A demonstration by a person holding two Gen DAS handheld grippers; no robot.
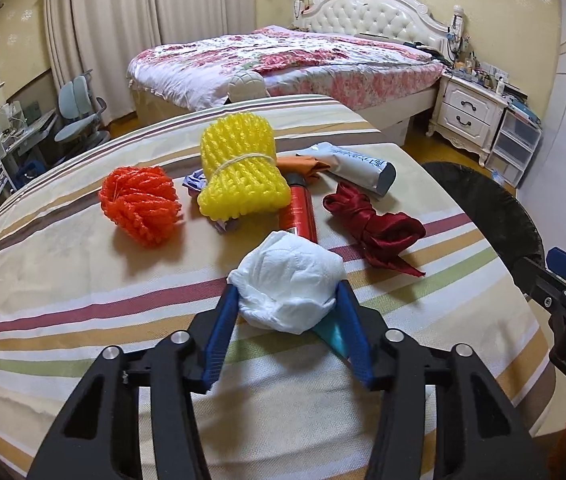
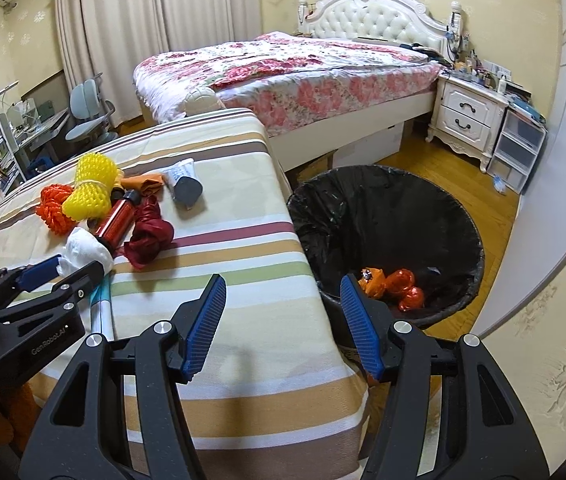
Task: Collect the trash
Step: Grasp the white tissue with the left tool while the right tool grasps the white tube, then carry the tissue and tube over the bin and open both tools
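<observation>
Trash wad of white tissue (image 1: pixel 287 285) sits near on the striped table (image 1: pixel 83 280), clenched between the left gripper (image 1: pixel 287 304) fingers; right gripper (image 2: pixel 283 320) gapes, holding nothing, beside the black-lined bin (image 2: pixel 455 216).

A crumpled white tissue wad (image 1: pixel 289 280) lies on the striped desk (image 1: pixel 83 280); a black-lined bin (image 2: pixel 387 236) stands beside it, holding orange scraps.
</observation>
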